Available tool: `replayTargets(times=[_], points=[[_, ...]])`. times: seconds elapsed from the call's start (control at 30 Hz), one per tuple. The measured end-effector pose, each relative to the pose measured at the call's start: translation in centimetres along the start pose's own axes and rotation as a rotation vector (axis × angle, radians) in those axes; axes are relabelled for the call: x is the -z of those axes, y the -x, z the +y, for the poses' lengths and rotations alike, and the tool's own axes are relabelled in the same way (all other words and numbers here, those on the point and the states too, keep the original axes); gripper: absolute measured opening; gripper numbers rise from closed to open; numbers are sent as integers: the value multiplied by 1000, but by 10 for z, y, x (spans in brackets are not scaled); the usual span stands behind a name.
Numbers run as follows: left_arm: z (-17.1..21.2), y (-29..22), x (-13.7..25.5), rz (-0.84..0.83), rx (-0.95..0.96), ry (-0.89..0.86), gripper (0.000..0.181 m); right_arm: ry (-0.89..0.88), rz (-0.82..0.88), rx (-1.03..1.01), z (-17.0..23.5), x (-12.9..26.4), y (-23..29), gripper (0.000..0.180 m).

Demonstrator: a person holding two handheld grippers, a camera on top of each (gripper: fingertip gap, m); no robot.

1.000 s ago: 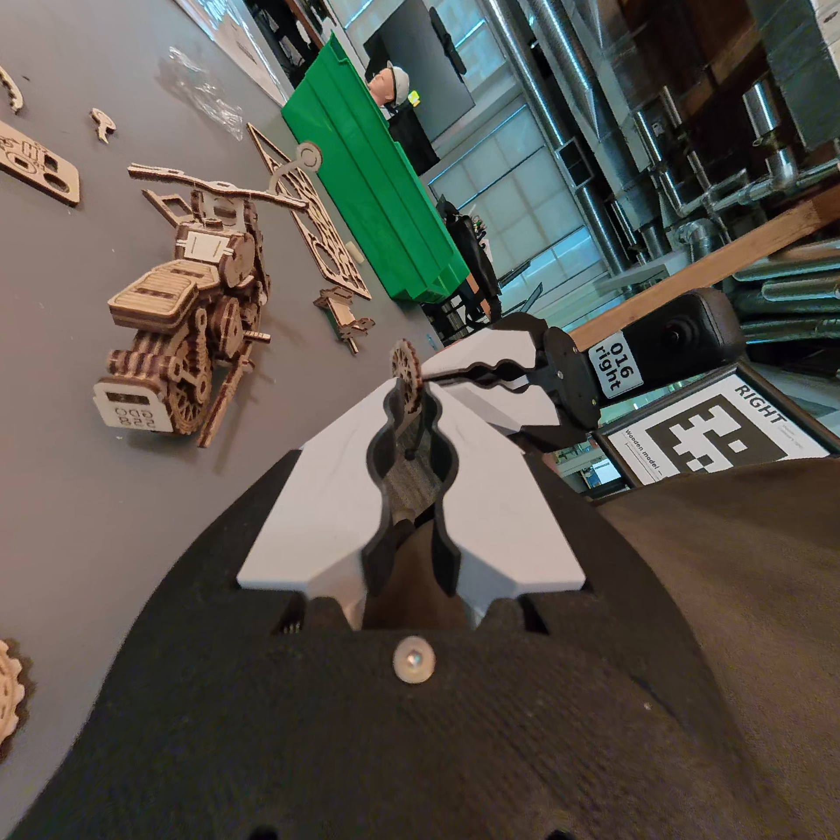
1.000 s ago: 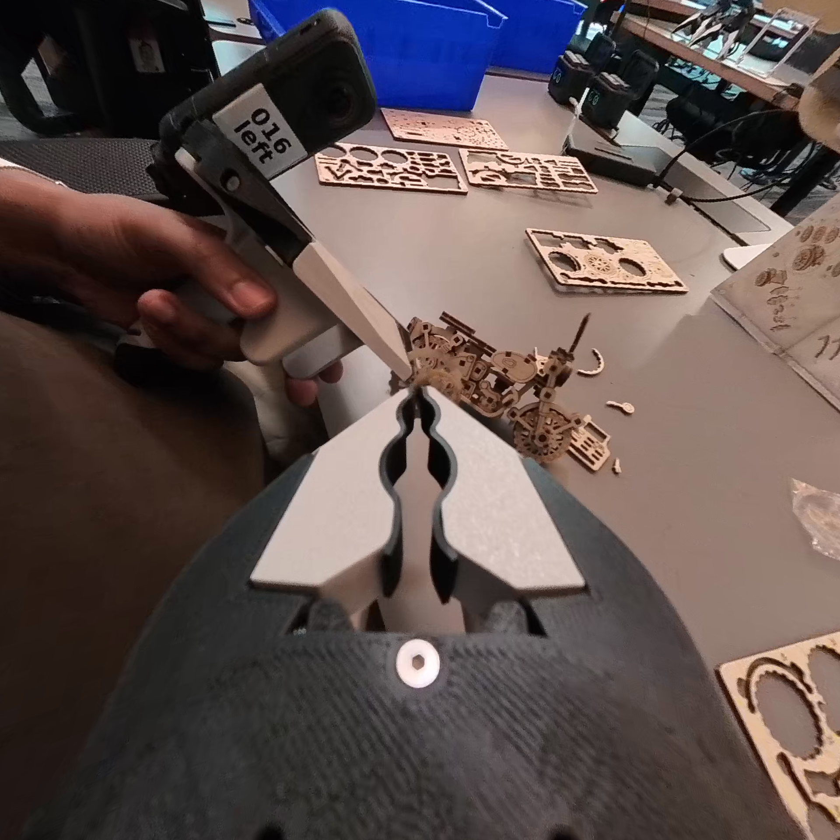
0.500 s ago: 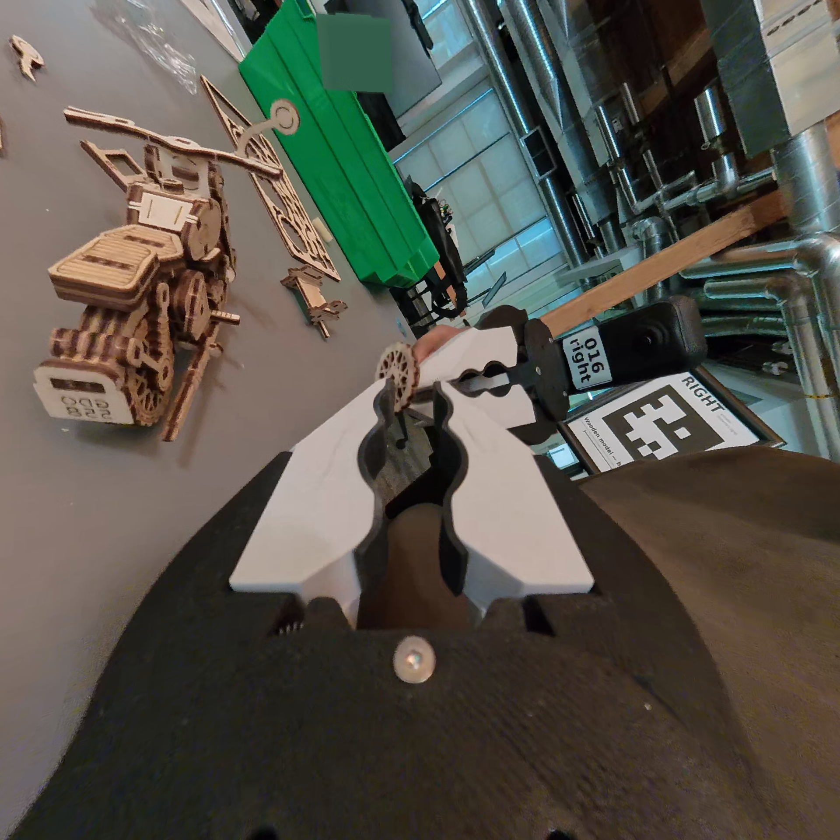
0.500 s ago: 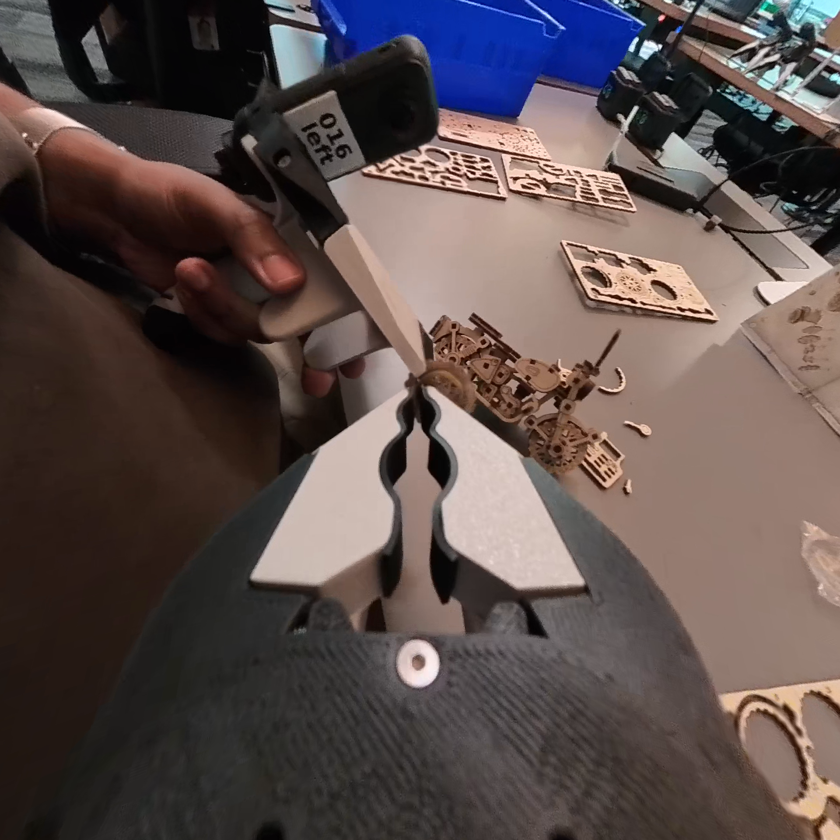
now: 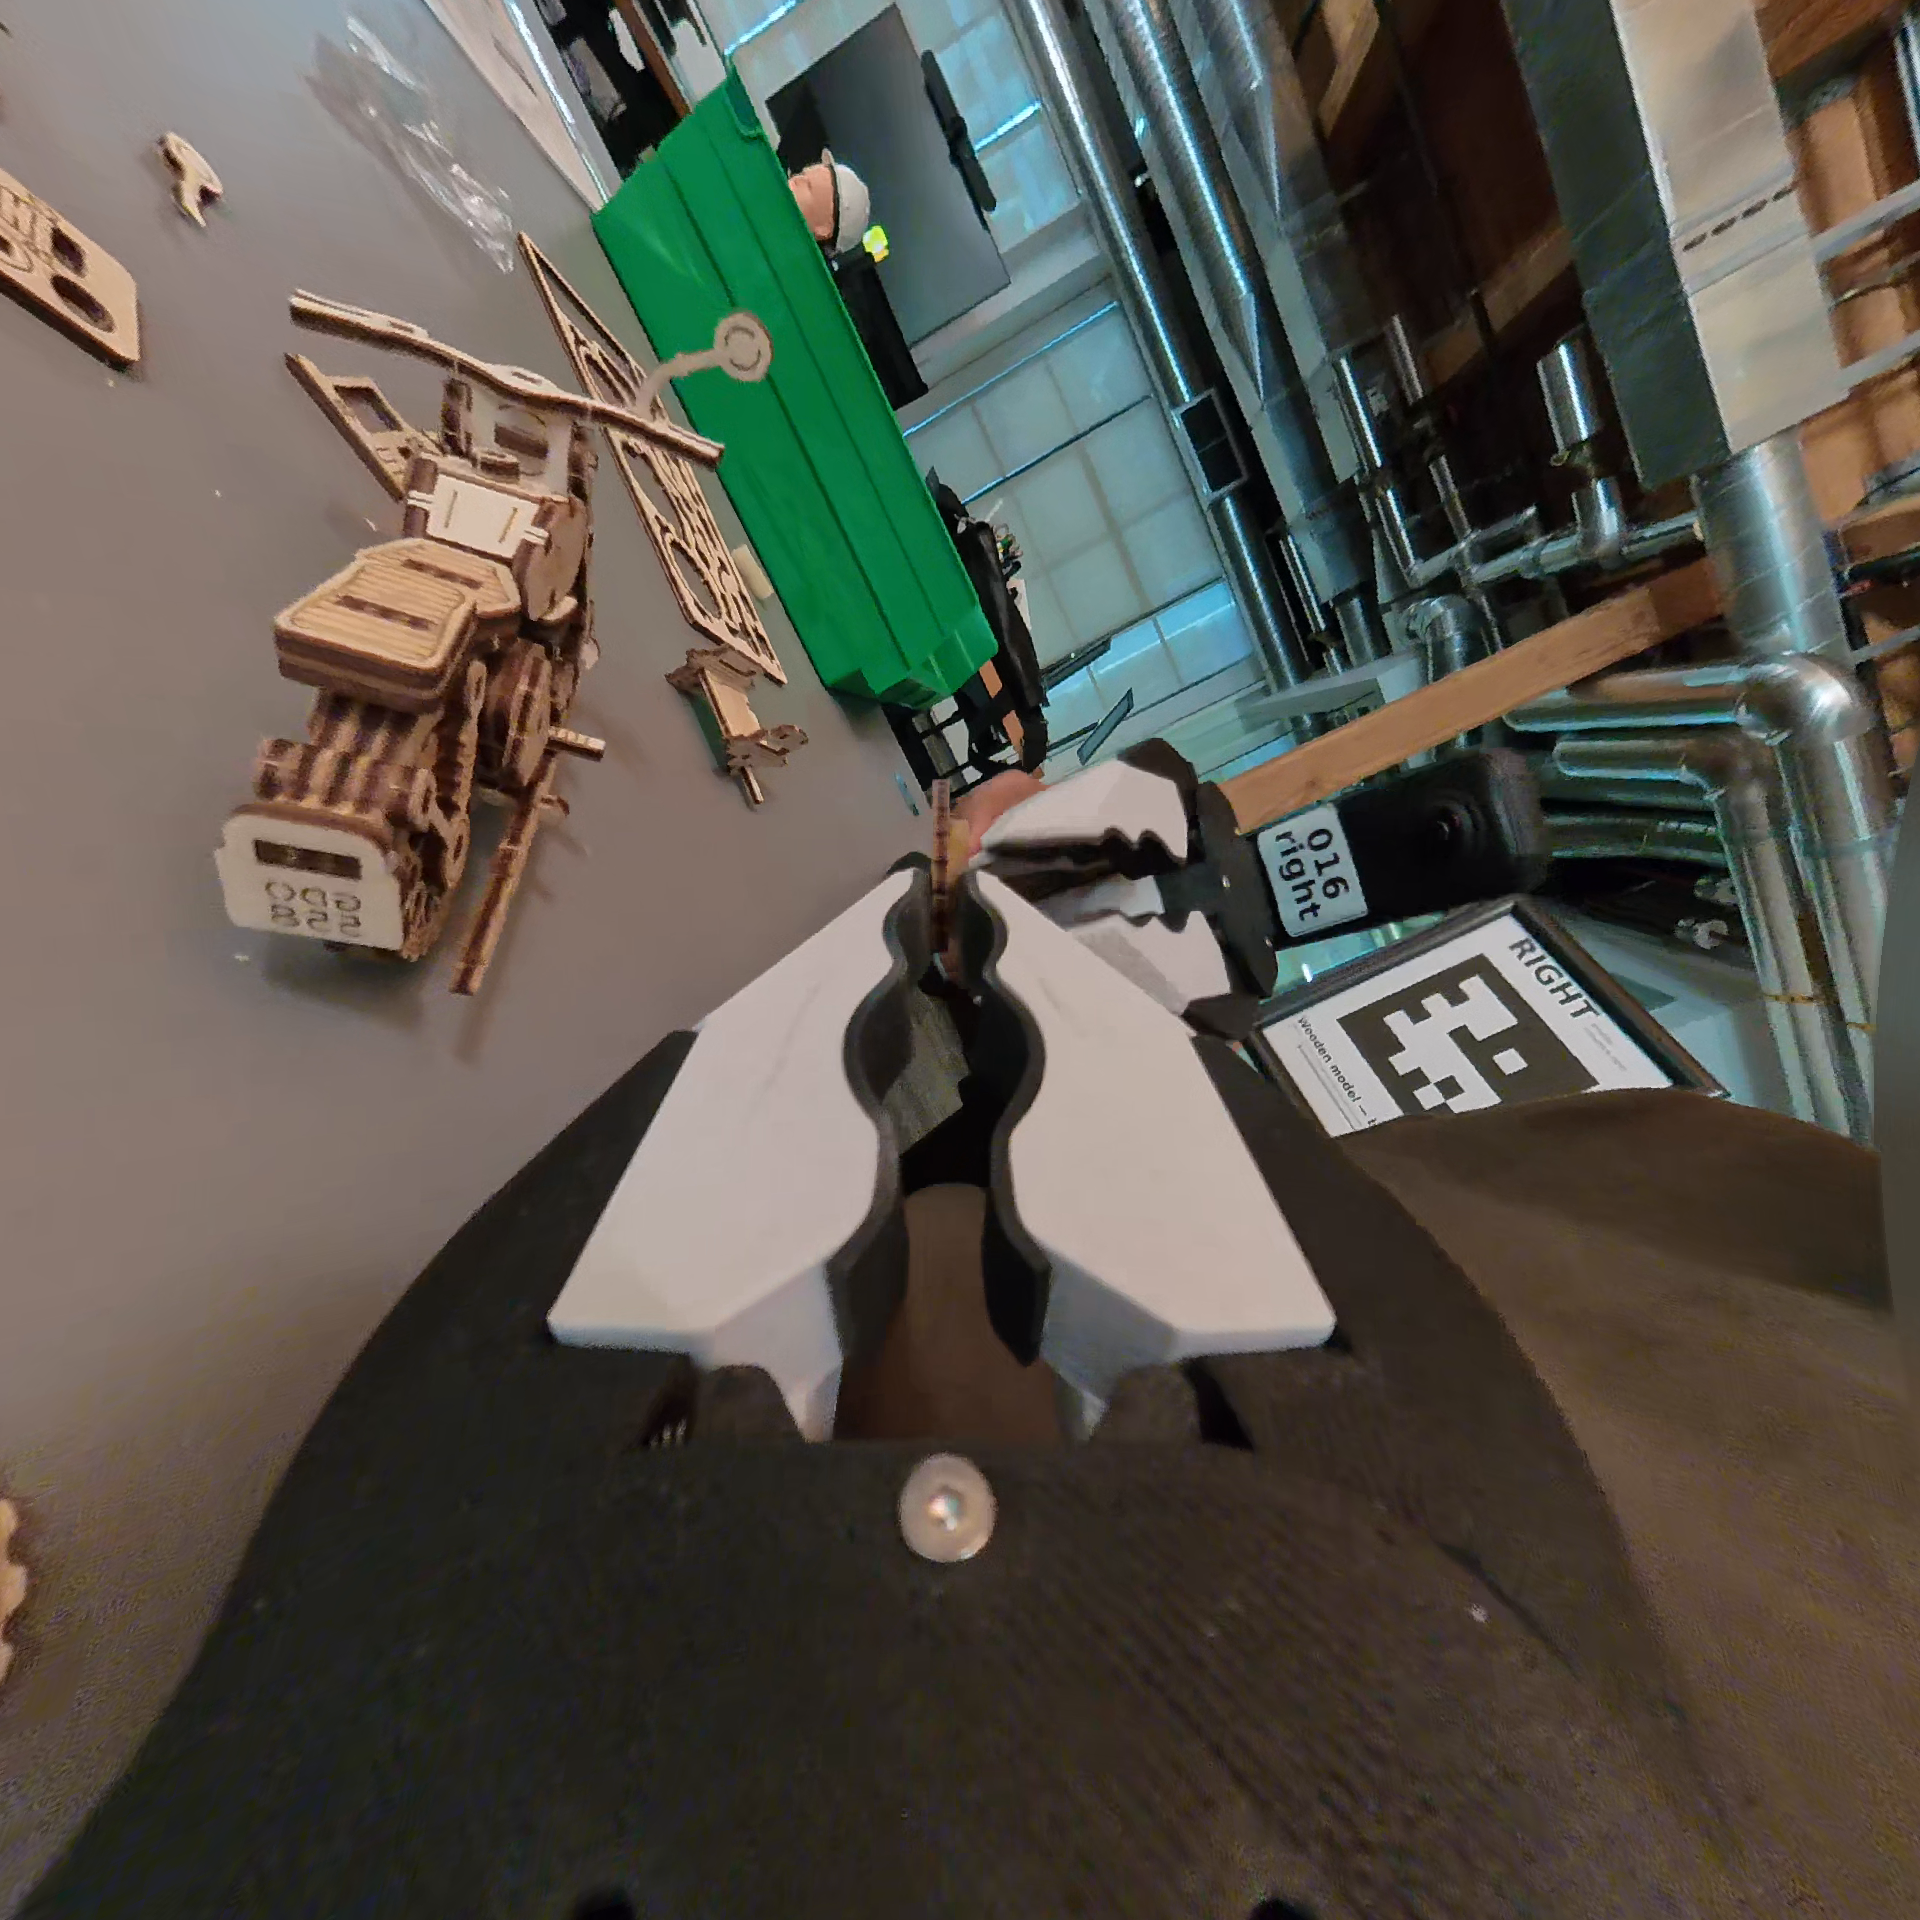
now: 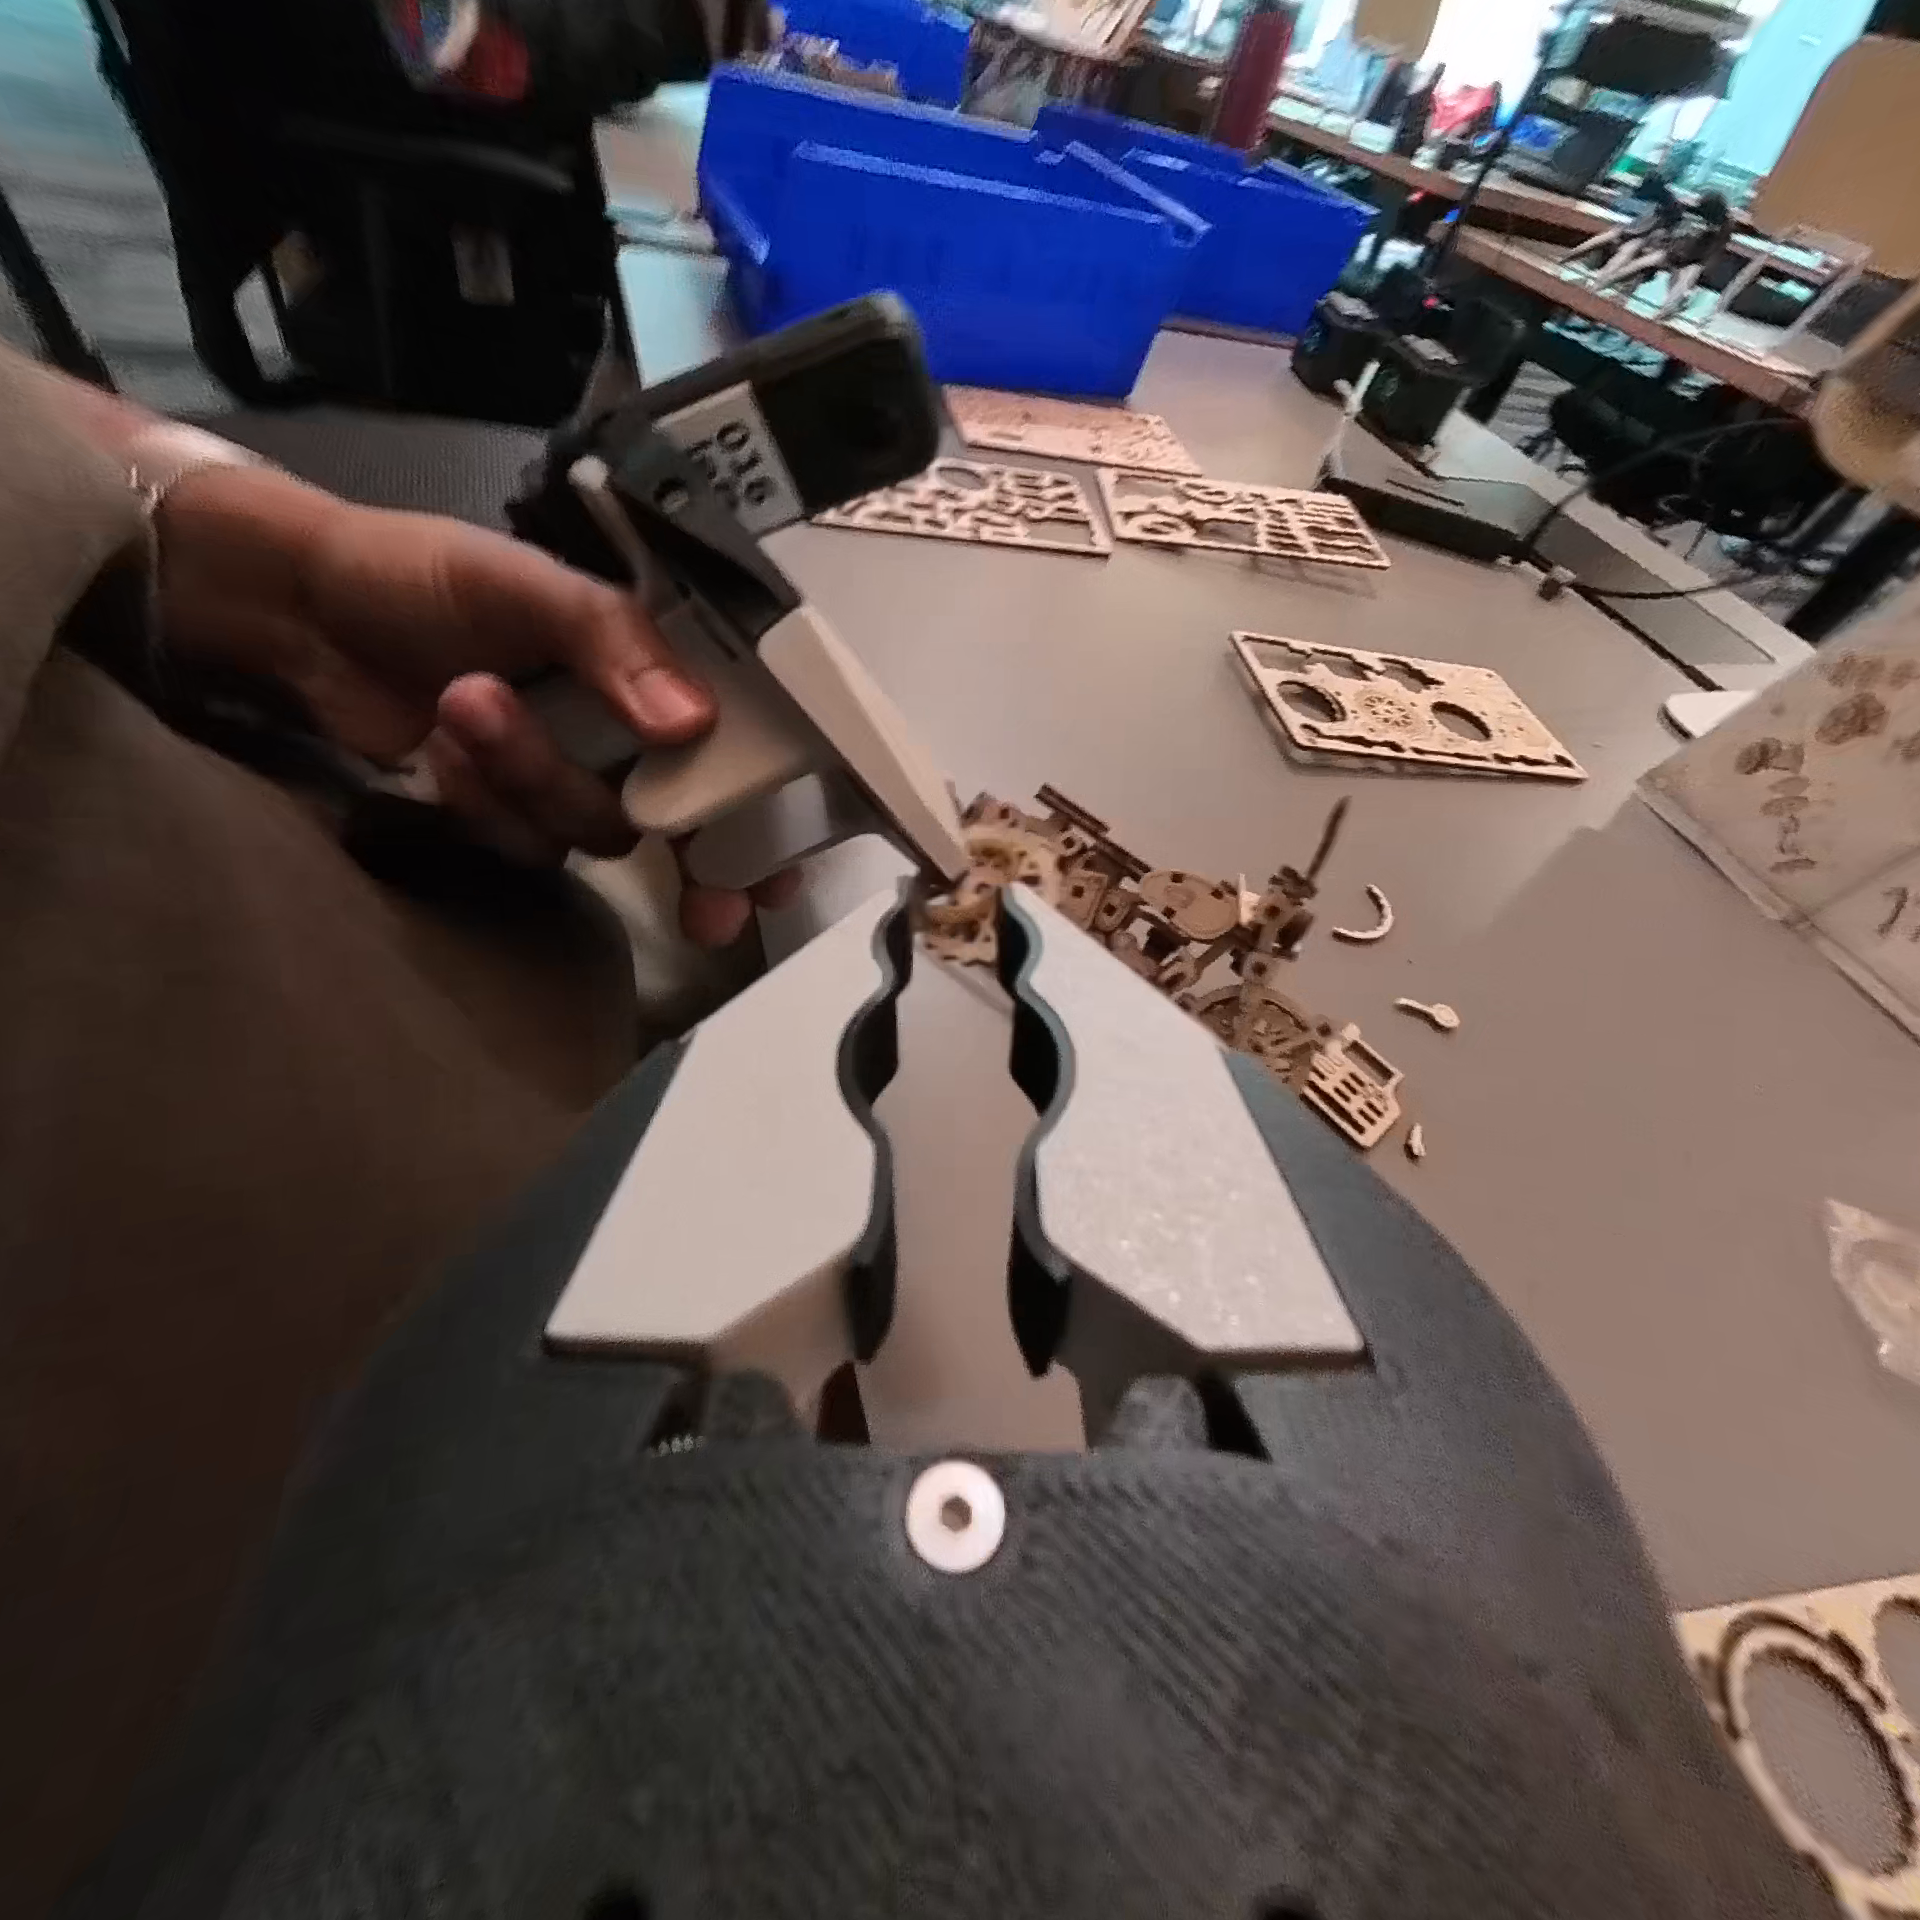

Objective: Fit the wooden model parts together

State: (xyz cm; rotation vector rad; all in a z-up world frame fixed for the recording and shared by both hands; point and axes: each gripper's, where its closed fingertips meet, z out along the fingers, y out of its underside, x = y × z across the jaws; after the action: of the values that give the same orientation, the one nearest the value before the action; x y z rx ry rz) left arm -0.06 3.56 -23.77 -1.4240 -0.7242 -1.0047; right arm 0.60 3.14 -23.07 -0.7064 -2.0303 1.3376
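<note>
My left gripper point(image 5: 943, 896) is shut on a small wooden gear wheel point(image 5: 943, 831), which I see edge-on just off the table's near edge. In the right wrist view the left gripper's tip point(image 6: 938, 844) holds the gear point(image 6: 982, 871) right in front of my right gripper point(image 6: 956, 902). The right gripper's jaws stand slightly apart, one on each side of the gear. The right gripper also shows in the left wrist view point(image 5: 992, 852), tips beside the gear. A part-built wooden motorcycle point(image 5: 416, 665) lies on the grey table point(image 5: 156, 1091), also seen behind the gear point(image 6: 1195, 935).
Cut-out wooden part sheets point(image 6: 1403, 712) point(image 6: 1107, 509) lie farther back, another at the near right point(image 6: 1818, 1714). Small loose pieces point(image 5: 738, 717) lie by the motorcycle. A green bin point(image 5: 790, 416), blue bins point(image 6: 987, 260) and a plastic bag point(image 6: 1881, 1288) ring the table. Less than 4 cm separates the two grippers' tips. Between my left fingertips and the part-built wooden motorcycle point(image 5: 416, 665) there is roughly 9 cm.
The right gripper's jaws have opened from shut. The left gripper has turned, so the gear now shows edge-on. Both grippers stay tip to tip.
</note>
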Motion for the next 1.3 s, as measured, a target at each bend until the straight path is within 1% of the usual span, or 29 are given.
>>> replayTargets(times=[0.07,0.13,0.23,0.33,0.43,0.5,0.63,0.77,0.97,1.03,1.13,1.23,1.3], points=[[-1,-2,1,11,3,-8,4,-54,28,-110,-6,5,-12,19],[-2,-3,0,11,-14,-14,4,-117,51,-282,-11,10,-27,25],[-1,-7,-1,13,-51,-14,4,-141,-44,-573,-5,8,-29,36],[-2,-9,-1,8,-82,-19,4,-117,-148,-687,0,1,-18,36],[1,-12,-2,21,-99,-2,4,-138,-194,-745,-2,-1,-13,26],[5,-13,-4,18,-113,14,5,-141,-222,-767,-2,-2,-10,23],[2,-13,-3,13,-116,2,10,-167,-293,-792,-8,1,-4,4],[2,-11,-3,-36,-185,6,16,-148,-238,-746,-5,1,-9,4],[-3,-1,1,-252,-490,3,18,-115,-150,-681,-2,-2,-13,4],[-6,-2,3,-298,-574,-7,16,-100,-119,-645,-1,-4,-13,4],[-10,-1,6,-359,-667,-25,2,-79,-95,-600,-1,-7,-10,4],[-13,-4,7,-364,-696,-38,0,-56,-92,-570,0,-8,-8,4],[-14,-3,9,-356,-659,-36,0,-33,-108,-568,2,-7,-6,4]])
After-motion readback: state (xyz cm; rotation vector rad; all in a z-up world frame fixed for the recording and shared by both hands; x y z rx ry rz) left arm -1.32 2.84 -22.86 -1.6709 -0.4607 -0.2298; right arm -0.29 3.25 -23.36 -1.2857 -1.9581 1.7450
